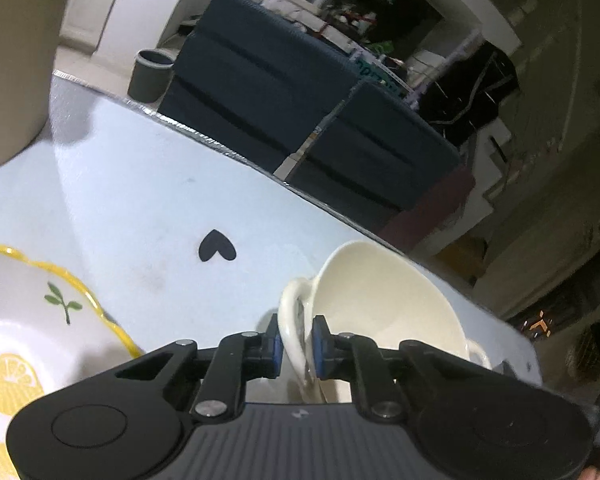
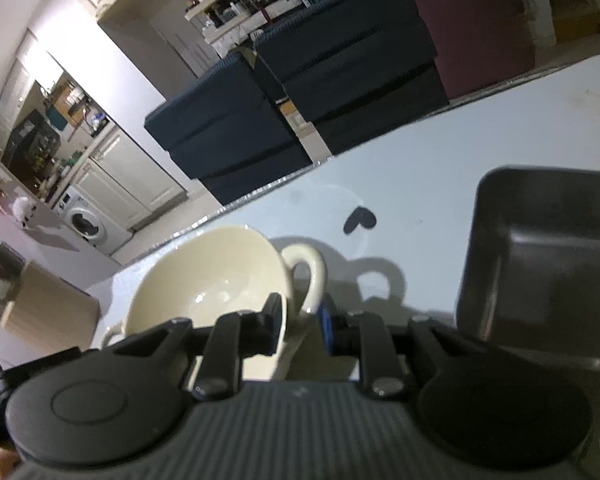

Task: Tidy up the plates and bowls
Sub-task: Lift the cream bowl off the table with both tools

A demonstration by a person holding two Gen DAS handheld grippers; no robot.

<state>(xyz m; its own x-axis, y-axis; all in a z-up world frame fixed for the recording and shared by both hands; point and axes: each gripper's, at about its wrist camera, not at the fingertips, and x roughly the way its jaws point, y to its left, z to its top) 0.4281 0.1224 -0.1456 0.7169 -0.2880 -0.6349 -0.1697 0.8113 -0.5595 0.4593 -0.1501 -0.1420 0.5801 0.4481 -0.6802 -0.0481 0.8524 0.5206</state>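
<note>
A cream two-handled bowl is held over the pale blue table. My left gripper is shut on the bowl's left loop handle. In the right wrist view my right gripper is shut on the same bowl at its other loop handle. A white dish with a wavy yellow rim and lemon print lies at the lower left of the left wrist view. A dark square dish sits to the right of my right gripper.
A black heart mark is on the table, also in the right wrist view. Dark blue sofas and a grey bin stand beyond the table's far edge. A beige object stands at the far left.
</note>
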